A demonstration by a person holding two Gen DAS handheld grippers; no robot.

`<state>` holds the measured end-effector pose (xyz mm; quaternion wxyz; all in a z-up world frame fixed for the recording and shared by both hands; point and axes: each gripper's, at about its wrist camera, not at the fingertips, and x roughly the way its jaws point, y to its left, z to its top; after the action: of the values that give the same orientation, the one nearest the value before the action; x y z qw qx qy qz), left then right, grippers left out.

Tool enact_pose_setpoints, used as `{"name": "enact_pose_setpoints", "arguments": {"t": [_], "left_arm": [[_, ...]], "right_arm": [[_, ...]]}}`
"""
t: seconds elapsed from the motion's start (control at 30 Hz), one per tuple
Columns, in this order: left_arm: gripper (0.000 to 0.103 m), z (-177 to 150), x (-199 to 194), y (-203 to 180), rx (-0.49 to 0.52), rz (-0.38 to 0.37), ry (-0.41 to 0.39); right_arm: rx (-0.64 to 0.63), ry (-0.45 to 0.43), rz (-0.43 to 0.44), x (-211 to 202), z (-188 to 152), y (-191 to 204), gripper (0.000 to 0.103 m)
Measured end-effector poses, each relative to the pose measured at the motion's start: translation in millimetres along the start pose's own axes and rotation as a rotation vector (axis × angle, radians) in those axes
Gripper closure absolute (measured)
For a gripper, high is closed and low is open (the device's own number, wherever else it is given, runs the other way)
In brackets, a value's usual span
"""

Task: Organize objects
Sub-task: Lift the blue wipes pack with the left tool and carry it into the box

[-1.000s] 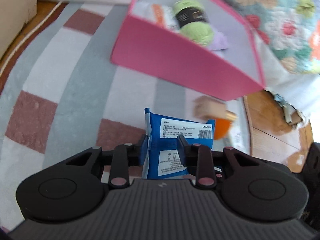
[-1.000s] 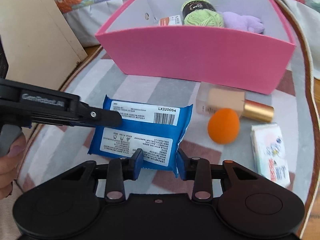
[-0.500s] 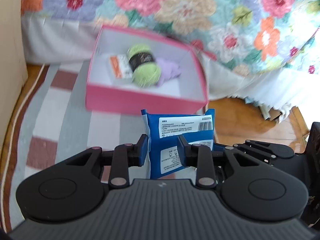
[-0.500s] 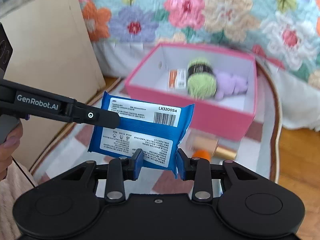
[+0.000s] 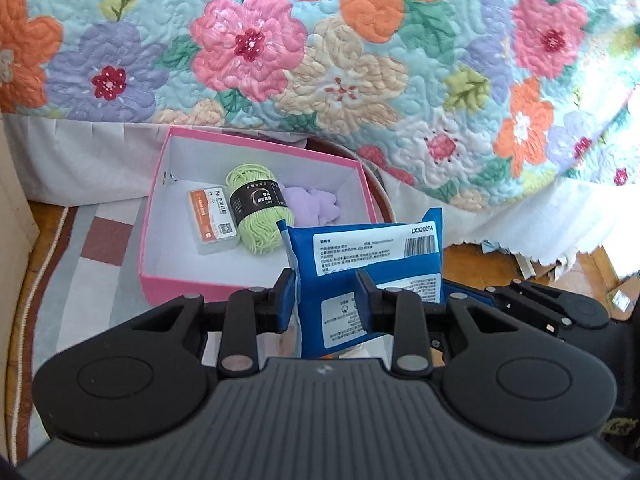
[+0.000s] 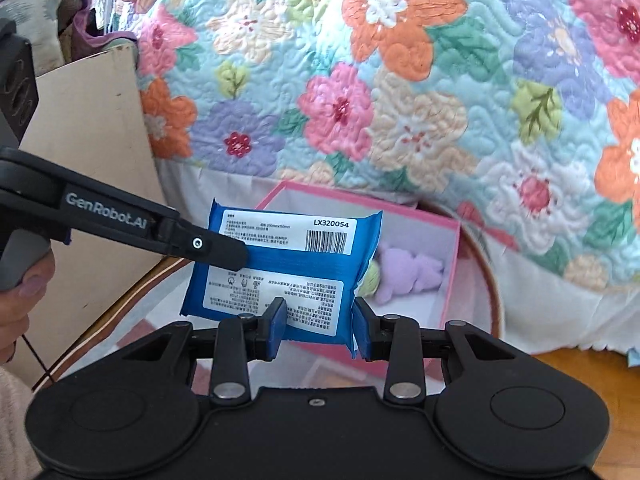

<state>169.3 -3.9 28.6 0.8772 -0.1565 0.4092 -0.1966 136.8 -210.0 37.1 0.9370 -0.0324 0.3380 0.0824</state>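
A blue wipes pack (image 5: 376,256) with white labels hangs in the air, held by both grippers. My left gripper (image 5: 324,288) is shut on one side edge of the pack. In the right wrist view the left gripper (image 6: 236,254) reaches in from the left onto the blue wipes pack (image 6: 288,264). My right gripper (image 6: 320,320) is shut on the pack's lower edge. Beyond and below stands the pink box (image 5: 180,292), open, holding green yarn (image 5: 252,212), a purple plush (image 5: 312,208) and a small orange-and-white box (image 5: 212,220).
A bed with a floral quilt (image 5: 340,72) rises right behind the pink box (image 6: 450,272). The box stands on a striped rug (image 5: 88,264). A cardboard panel (image 6: 100,152) leans at the left. Wooden floor (image 5: 480,264) shows at the right. A person's hand (image 6: 20,292) holds the left gripper.
Both grippers have lifted the blue pack up off the rug. The views now look down into the pink box from higher, and the bottle and orange sponge have dropped out of sight.
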Motion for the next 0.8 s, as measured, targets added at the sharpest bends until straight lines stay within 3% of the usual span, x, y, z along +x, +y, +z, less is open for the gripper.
{"name": "enact_pose_setpoints", "arguments": {"t": [0.3, 0.5, 0.8], "left_arm": [[0.073, 32, 72, 24, -0.096, -0.030, 0.012], [0.073, 28, 123, 44, -0.164, -0.093, 0.038], [0.073, 22, 160, 54, -0.120, -0.104, 0.092]], "right_arm": [[-0.013, 0.040, -0.070, 55, 22, -23, 0.068], [0.004, 0.084, -0.106, 87, 9, -39, 0.070], [0.031, 0.128, -0.112, 115, -9, -47, 0.070]]}}
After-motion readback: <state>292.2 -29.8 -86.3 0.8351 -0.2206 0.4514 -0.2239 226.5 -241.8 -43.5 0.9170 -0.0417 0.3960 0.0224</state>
